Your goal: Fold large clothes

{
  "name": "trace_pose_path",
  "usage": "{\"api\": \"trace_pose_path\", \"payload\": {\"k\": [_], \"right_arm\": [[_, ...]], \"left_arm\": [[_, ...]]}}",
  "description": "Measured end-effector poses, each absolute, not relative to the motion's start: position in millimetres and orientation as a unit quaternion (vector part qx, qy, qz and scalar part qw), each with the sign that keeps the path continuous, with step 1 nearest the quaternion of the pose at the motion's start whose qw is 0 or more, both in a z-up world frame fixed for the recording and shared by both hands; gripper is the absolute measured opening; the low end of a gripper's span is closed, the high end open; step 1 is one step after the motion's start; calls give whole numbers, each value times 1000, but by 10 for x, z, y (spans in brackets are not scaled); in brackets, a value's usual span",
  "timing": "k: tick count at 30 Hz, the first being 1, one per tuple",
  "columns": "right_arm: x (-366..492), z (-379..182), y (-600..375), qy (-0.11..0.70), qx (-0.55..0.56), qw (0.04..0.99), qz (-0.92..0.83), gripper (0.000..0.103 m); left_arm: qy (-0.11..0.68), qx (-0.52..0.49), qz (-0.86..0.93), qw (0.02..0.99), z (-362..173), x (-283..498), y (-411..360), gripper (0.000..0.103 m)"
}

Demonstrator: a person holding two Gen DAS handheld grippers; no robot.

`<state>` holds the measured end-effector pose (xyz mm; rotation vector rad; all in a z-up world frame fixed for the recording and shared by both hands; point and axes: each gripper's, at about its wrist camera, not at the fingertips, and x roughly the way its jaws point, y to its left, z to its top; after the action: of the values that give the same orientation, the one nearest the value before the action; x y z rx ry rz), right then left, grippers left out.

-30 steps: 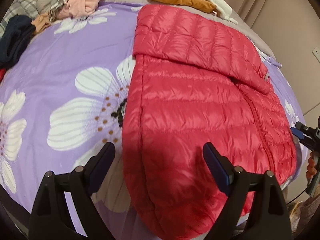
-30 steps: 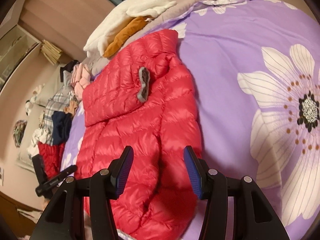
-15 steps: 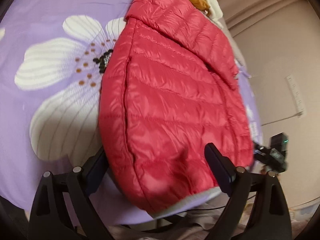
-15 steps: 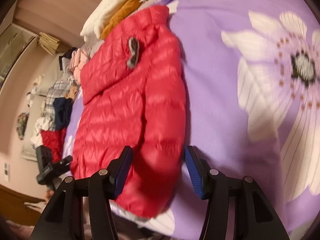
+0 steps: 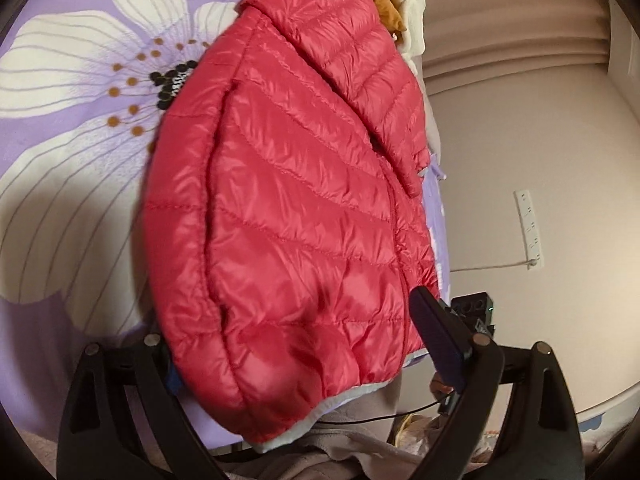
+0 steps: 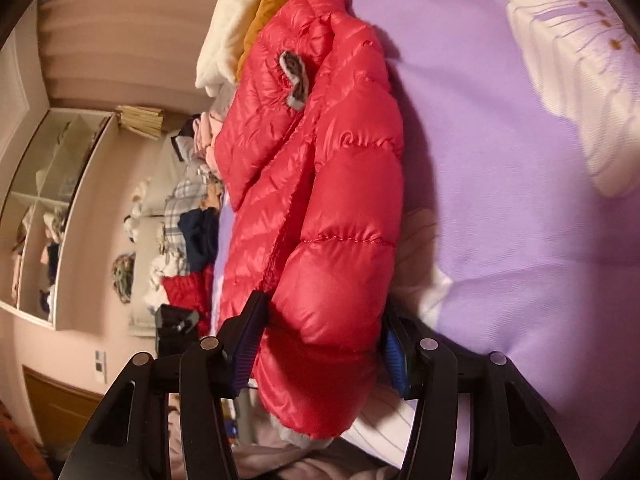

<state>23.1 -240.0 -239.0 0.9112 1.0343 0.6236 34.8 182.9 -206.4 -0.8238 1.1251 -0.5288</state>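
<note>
red puffy jacket [image 5: 292, 200] lies on the purple bed [image 5: 60, 240], bottom edge near. left claw [image 5: 296, 344] and right claw [image 6: 320, 344] sit spread around that edge, not pinching. next: squeeze, then fold it far.

The right gripper [image 6: 320, 344] straddles the hem end of the red puffer jacket [image 6: 320, 184] on the purple floral bedspread [image 6: 500, 200], fingers apart around it.

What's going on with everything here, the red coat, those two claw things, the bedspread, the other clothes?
Red puffer jacket: zipped, sleeves folded in, hem at the bed's edge.
Left gripper: open, astride the hem.
Right gripper: open, around the hem corner.
Purple floral bedspread: spread flat.
Cream and mustard clothes: heaped, unfolded.
</note>
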Motion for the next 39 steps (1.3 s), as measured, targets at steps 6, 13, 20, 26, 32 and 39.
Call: {"api": "trace_pose_path", "payload": {"k": [6,13,20,26,32,39], "right_arm": [[106,-2388,-2437,470,426,715,295,55],[-22,-2407,-2311,491,397,715,301,55],[-36,-2386,-2215,486,373,739,280,45],[-87,-1988,-2100,433,320,792,289,18],[-133,-1583,-2101,370,316,817,308,15],[-359,-1236,-2044,327,293,831,341,14]], "left_arm": [[517,-358,-241,739,-2076,345,1783,85],[531,-341,-233,740,-2111,209,1814,75],[545,-332,-203,743,-2199,281,1765,28],[497,-338,-224,767,-1920,205,1756,14],[409,-341,-265,804,-1333,147,1792,13],[371,-326,-294,818,-906,-89,1889,13]]}}
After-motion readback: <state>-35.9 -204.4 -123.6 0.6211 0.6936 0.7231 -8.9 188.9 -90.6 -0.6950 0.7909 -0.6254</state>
